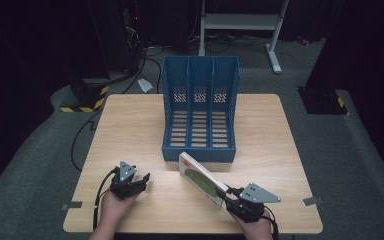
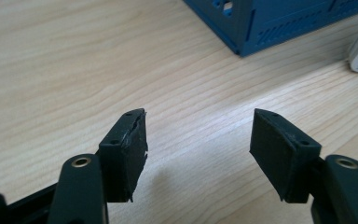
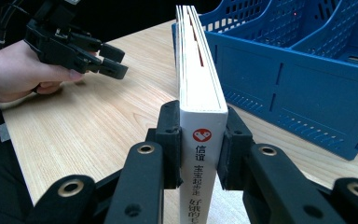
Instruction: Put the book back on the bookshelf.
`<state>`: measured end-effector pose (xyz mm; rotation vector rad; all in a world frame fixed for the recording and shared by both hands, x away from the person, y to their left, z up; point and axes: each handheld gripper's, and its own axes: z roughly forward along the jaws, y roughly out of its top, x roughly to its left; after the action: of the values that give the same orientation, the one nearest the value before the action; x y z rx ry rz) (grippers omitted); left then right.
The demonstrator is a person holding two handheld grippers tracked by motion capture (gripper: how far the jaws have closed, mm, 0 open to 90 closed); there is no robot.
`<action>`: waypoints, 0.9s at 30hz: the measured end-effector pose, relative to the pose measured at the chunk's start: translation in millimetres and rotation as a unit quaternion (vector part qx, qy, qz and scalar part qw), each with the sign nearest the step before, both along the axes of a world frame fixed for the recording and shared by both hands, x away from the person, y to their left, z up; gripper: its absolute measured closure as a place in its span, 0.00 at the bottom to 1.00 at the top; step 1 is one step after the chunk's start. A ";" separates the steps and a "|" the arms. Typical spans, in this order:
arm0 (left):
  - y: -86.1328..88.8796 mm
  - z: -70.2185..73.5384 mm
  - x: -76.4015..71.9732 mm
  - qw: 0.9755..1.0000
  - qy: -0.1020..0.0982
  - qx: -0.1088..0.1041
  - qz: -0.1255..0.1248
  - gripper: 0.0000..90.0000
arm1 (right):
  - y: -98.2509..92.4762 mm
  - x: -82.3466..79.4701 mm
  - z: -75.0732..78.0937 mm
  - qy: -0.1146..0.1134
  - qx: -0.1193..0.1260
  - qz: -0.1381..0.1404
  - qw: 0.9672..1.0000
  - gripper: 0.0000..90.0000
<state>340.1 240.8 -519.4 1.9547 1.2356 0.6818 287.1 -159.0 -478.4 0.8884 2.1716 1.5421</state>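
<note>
Beside the blue slotted file rack, the book shows a green cover, white spine and red emblem.

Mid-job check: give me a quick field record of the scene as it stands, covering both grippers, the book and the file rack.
right gripper: shut on the book, jaws clamping its spine end
book: white, green cover, held on edge, just in front of the rack
left gripper: open, nothing between the jaws, over bare table
file rack: blue, three compartments, all look empty, open side toward the person
table: light wood
book in rack: not yet
</note>
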 end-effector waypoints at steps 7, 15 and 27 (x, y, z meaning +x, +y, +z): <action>3.2 -7.9 2.1 1.000 0.023 0.014 -0.002 0.35 | 3.5 -0.7 6.2 0.002 -0.004 -0.025 1.000 0.69; 1.9 -8.3 1.6 1.000 0.024 0.013 -0.002 0.36 | 12.4 2.8 15.1 0.008 -0.022 -0.048 0.999 0.63; 3.2 -8.3 2.4 1.000 0.026 0.010 -0.001 0.36 | 23.8 13.1 18.2 0.026 -0.035 -0.055 0.998 0.69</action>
<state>342.4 244.0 -527.7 2.0012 1.2618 0.6473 300.3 -135.1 -460.2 1.0169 2.1598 1.3968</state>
